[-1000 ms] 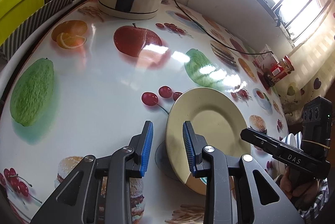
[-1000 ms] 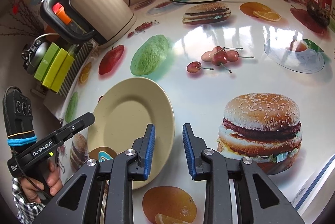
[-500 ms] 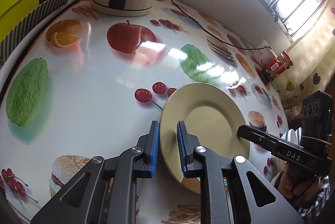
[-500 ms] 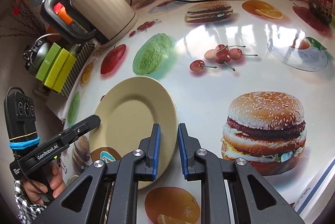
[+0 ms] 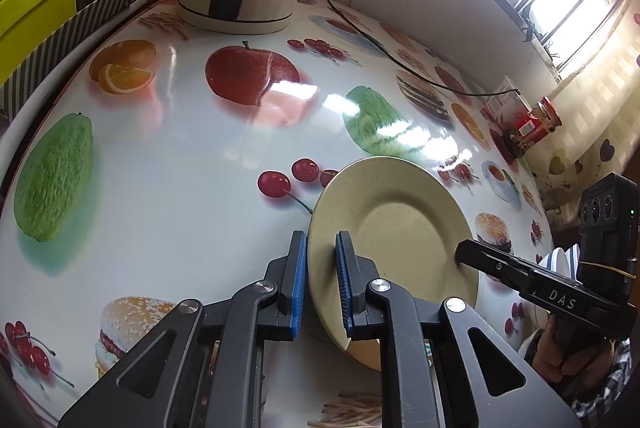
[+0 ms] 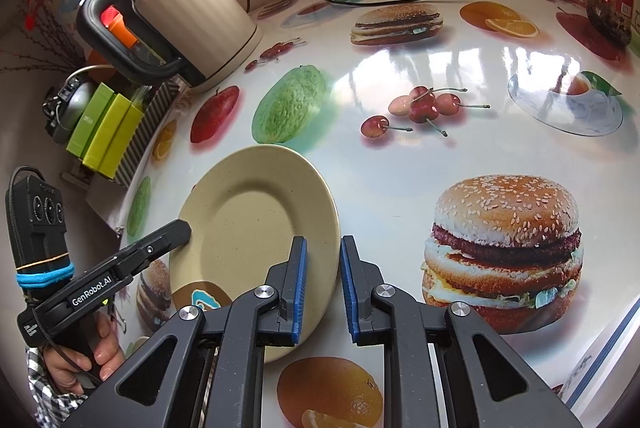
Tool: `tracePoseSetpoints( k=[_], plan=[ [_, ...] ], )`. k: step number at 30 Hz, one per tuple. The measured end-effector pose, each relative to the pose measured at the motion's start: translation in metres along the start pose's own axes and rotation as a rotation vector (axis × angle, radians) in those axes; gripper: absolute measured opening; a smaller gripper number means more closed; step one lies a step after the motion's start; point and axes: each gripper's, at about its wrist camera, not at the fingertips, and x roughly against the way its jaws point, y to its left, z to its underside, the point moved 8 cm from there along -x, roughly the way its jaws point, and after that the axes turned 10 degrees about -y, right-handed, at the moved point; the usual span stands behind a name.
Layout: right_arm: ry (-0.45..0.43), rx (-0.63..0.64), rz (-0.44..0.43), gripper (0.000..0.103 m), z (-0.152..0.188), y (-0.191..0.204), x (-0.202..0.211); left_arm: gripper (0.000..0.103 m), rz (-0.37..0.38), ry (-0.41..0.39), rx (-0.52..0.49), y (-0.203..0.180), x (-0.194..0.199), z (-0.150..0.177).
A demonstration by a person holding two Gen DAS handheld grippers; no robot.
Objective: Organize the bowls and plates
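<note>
1. Nearest to us in the left wrist view, our left gripper has its blue pads narrowed onto the near left rim of the beige plate; the rim runs between the pads and they appear to pinch it

2. In the right wrist view, our right gripper is likewise nearly closed, with the plate's right rim passing between its pads; the left pad lies against the rim, though whether the right pad presses it we cannot tell for sure

3. So the plate sits between our two hands, each gripper holding an opposite edge; the line across the plate from one grip to the other is the axis any lift would turn on, and neither hand looks nearer than the other

4. The plate seems tilted, its near edge raised off the fruit-printed tablecloth, over something brown and blue that we cannot make out

5. Further off, a stack of white bowls shows beyond the right gripper

6. Farthest back stands the cream kettle, well apart from the plate
</note>
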Motion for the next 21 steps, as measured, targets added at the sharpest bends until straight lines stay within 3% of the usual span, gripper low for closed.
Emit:
tracePoseSetpoints(
  k=[21],
  plan=[
    [-0.051, 0.008, -0.031, 0.017, 0.005, 0.026, 0.038, 0.015, 0.01, -0.065, -0.01, -0.005, 0.047, -0.002]
  ],
)
